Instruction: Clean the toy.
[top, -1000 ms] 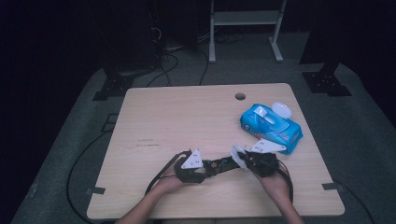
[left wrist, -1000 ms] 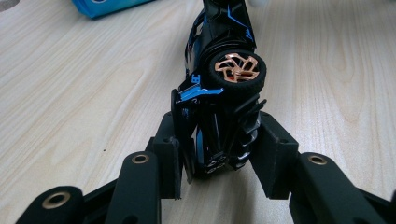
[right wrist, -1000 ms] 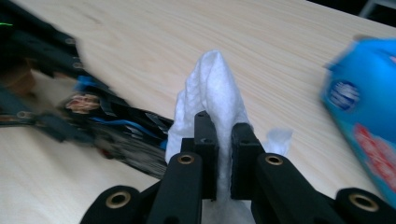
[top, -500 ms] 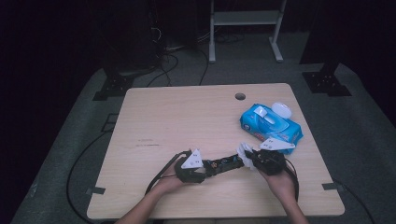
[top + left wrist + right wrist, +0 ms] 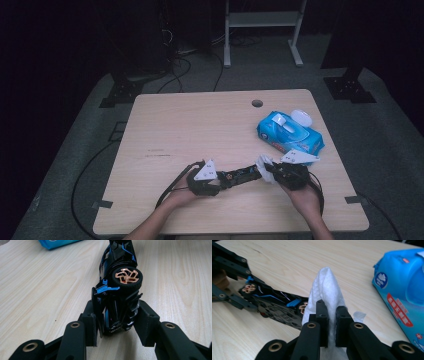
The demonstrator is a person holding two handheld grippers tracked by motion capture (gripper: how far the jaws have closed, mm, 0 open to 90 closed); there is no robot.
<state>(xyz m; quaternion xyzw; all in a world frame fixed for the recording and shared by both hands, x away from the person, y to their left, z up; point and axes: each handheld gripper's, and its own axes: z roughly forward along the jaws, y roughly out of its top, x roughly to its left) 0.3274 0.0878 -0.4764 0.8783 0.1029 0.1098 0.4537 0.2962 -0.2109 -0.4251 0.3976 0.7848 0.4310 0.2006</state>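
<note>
Toy car (image 5: 243, 174), black with blue trim, lies near the front edge of the table (image 5: 165, 125), its long axis running left to right between the two hands and tilting slightly toward the far right. The left gripper (image 5: 216, 181) is clenched on the car's left end. The left gripper view shows the car (image 5: 117, 300) turned on its side, a copper-spoked wheel (image 5: 126, 277) uppermost, the body stretching away from the jaws, which press on both flanks. The right gripper (image 5: 272, 172) is clamped tight on a white wipe (image 5: 263, 165), held against the car's right end. In the right gripper view the wipe (image 5: 327, 290) rises in a folded peak between the jaws and covers that end of the car (image 5: 274, 305), whose flat black underside faces this camera, while the left gripper's arms reach in from the left. Wet-wipe pack (image 5: 288, 131), blue with its white lid flipped open, sits just beyond the right hand (image 5: 305, 197), near the table's right edge. A round cable hole (image 5: 257, 103) lies farther off. Nothing stands between the pack and the car except the right gripper itself.
</note>
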